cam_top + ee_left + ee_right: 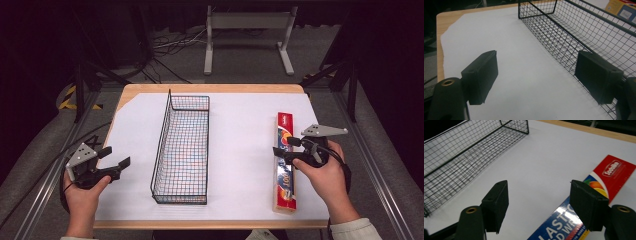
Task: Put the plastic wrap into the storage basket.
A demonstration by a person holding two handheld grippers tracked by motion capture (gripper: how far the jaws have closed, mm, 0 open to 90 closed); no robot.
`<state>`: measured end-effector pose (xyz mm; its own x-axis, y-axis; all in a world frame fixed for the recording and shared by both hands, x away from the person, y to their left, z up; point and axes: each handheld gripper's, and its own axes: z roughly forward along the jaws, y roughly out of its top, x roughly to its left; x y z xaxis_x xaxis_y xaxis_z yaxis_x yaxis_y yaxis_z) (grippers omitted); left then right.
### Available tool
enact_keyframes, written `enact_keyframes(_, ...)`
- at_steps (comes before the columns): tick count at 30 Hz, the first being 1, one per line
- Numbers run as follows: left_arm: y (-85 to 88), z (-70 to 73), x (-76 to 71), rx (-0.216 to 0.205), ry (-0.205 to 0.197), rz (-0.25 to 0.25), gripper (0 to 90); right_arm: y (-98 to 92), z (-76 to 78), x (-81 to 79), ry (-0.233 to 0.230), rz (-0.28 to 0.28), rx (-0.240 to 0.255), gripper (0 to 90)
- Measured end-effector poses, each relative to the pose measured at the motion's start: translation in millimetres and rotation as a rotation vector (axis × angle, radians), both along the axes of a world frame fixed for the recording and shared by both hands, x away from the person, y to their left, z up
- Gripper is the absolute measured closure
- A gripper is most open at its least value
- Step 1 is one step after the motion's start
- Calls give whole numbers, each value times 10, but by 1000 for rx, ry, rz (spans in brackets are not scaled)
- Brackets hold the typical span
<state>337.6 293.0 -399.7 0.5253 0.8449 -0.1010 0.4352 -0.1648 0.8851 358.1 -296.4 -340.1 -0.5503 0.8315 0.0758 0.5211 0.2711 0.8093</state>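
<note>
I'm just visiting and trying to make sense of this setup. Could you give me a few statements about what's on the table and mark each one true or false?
1. The wire basket has nothing in it. True.
2. The long box of plastic wrap lies inside the basket. False: it lies on the white sheet, to the right of the basket.
3. The left tool is open and grips nothing. True.
4. The right tool is shut on the box. False: its jaws stand open over the box.
5. The left tool hangs above the box. False: it is left of the basket.
</note>
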Motion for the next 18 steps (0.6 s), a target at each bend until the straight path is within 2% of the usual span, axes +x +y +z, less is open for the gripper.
enact_keyframes(2, 0, 0, 1, 0, 1, 0, 192, -46, 4, 19, 4, -49, 2, 312)
enact_keyframes(3, 0, 0, 1, 0, 1, 0, 192, -46, 4, 19, 4, -49, 2, 312)
enact_keyframes(4, -1, -3, 2, 1, 0, 1, 192, -66, 3, 36, 22, -96, 23, 287)
enact_keyframes(7, -1, -2, 1, 4, 0, 1, 191, -84, 0, 81, 25, -168, 4, 265)
enact_keyframes(18, 1, -4, -3, 13, -3, 5, 190, -90, -95, 250, 64, -251, -31, 215)
